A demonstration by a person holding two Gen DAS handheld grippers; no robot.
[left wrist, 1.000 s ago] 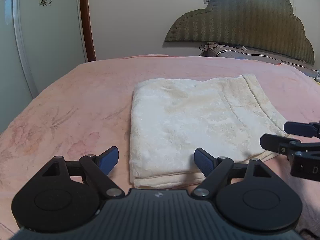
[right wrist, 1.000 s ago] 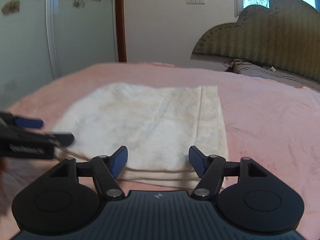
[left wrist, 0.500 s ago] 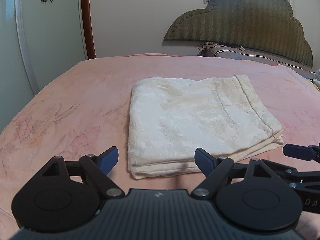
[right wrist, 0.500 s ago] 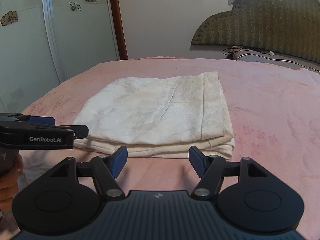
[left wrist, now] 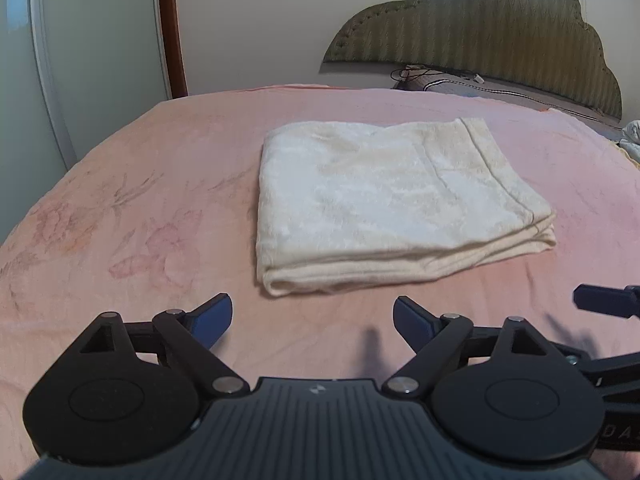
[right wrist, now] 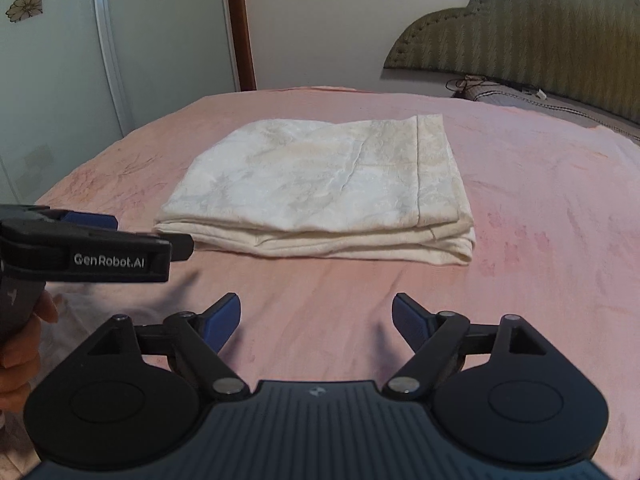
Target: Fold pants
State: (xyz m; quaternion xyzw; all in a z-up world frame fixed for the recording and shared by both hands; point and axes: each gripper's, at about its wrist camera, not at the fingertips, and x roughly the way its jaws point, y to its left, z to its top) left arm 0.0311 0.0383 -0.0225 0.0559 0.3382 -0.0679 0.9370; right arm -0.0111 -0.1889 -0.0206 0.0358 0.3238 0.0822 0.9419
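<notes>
The cream pants [left wrist: 392,196] lie on the pink bed cover [left wrist: 140,208] in a neat, flat stack of layers. The folding looks done. The left gripper [left wrist: 312,316] and the right gripper [right wrist: 316,312] are both spread wide, holding nothing, near the stack.

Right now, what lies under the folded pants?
The folded pants rest on the pink bedspread, which shows all around them. Stacked layers show at the near edge; whatever sits between or beneath them is covered.
</notes>
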